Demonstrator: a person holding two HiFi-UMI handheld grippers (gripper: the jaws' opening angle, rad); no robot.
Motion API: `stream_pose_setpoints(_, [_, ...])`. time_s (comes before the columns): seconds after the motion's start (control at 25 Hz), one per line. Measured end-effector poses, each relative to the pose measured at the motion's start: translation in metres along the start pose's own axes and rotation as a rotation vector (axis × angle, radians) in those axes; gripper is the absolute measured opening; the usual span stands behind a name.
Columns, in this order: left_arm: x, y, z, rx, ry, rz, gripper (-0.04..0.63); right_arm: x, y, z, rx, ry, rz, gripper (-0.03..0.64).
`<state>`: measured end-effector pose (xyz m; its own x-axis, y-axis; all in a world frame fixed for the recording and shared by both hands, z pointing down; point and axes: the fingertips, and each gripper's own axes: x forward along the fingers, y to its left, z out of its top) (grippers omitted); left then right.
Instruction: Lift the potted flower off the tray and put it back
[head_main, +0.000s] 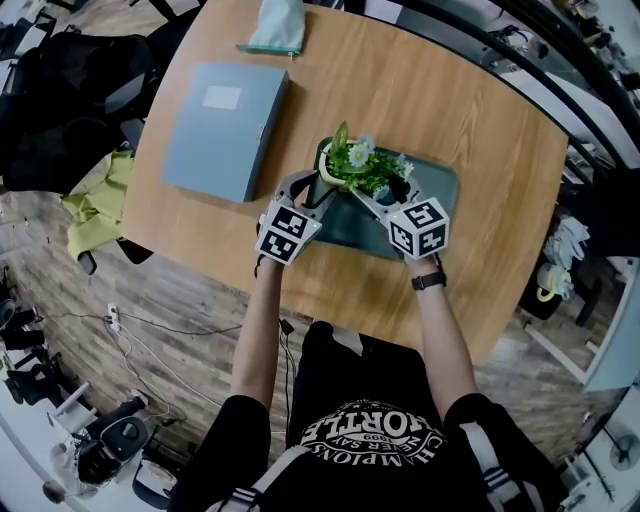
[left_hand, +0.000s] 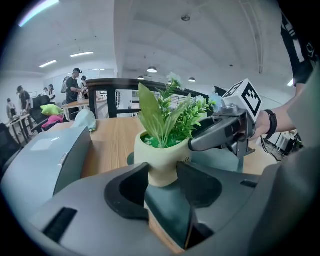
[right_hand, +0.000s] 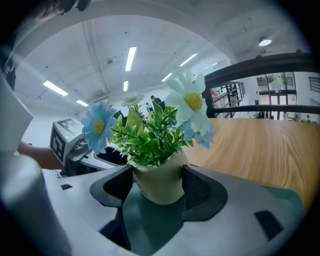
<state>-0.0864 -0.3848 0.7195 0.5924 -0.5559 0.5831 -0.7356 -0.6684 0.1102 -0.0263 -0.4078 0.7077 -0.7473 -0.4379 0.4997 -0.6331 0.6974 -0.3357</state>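
Observation:
The potted flower (head_main: 358, 165) is a cream pot (left_hand: 160, 160) with green leaves and pale blue and white daisies (right_hand: 192, 102). It stands at the left end of the dark teal tray (head_main: 440, 185). Whether its base touches the tray (left_hand: 215, 161) I cannot tell. My left gripper (head_main: 322, 185) reaches it from the left and its black pads (left_hand: 131, 187) press both sides of the pot. From the right, my right gripper (head_main: 380, 192) clamps the same pot (right_hand: 160, 182) between its pads (right_hand: 197, 192). Each gripper appears in the other's view, the right gripper (left_hand: 220, 132) and the left gripper (right_hand: 75, 145).
A grey-blue flat case (head_main: 225, 130) lies left of the tray on the round wooden table (head_main: 480, 110). A light teal pouch (head_main: 275, 25) sits at the far edge. A yellow-green cloth (head_main: 100, 195) and black bags lie on the floor at left. People stand far off (left_hand: 74, 85).

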Motion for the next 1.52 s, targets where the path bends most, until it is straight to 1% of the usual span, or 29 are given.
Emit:
stream_pose_setpoints(0.08, [0.003, -0.001, -0.004, 0.004, 0.010, 0.005, 0.196, 0.002, -0.002, -0.005, 0.004, 0.008, 0.000, 0.327])
stream_pose_setpoints(0.28, [0.009, 0.002, -0.010, 0.035, 0.020, 0.018, 0.196, 0.006, -0.004, -0.012, -0.027, 0.013, -0.008, 0.327])
stream_pose_setpoints(0.56, [0.011, -0.001, -0.015, 0.019, 0.012, 0.050, 0.209, 0.003, -0.004, -0.013, -0.041, 0.014, -0.018, 0.330])
stream_pose_setpoints(0.72, [0.008, -0.003, -0.010, 0.005, 0.004, 0.062, 0.209, -0.003, -0.006, -0.012, -0.047, -0.007, -0.068, 0.324])
stream_pose_setpoints(0.8, [0.001, -0.005, -0.009, -0.028, -0.015, 0.070, 0.209, -0.010, -0.009, -0.014, -0.046, -0.023, -0.101, 0.314])
stream_pose_setpoints(0.96, [-0.020, -0.011, -0.008, -0.098, -0.060, 0.090, 0.207, -0.030, -0.011, -0.021, -0.017, -0.015, -0.138, 0.313])
stream_pose_setpoints(1.12, [-0.035, -0.028, 0.002, -0.162, -0.123, 0.099, 0.198, -0.058, -0.005, -0.017, 0.020, -0.056, -0.171, 0.307])
stream_pose_setpoints(1.24, [-0.041, -0.047, 0.012, -0.163, -0.144, 0.085, 0.192, -0.076, 0.000, -0.012, 0.042, -0.084, -0.196, 0.304])
stream_pose_setpoints(1.4, [-0.049, -0.071, 0.027, -0.130, -0.157, 0.071, 0.187, -0.108, 0.008, -0.003, 0.057, -0.124, -0.236, 0.295])
stream_pose_setpoints(1.52, [-0.059, -0.085, 0.044, -0.112, -0.183, 0.062, 0.187, -0.135, 0.015, 0.008, 0.066, -0.160, -0.272, 0.282])
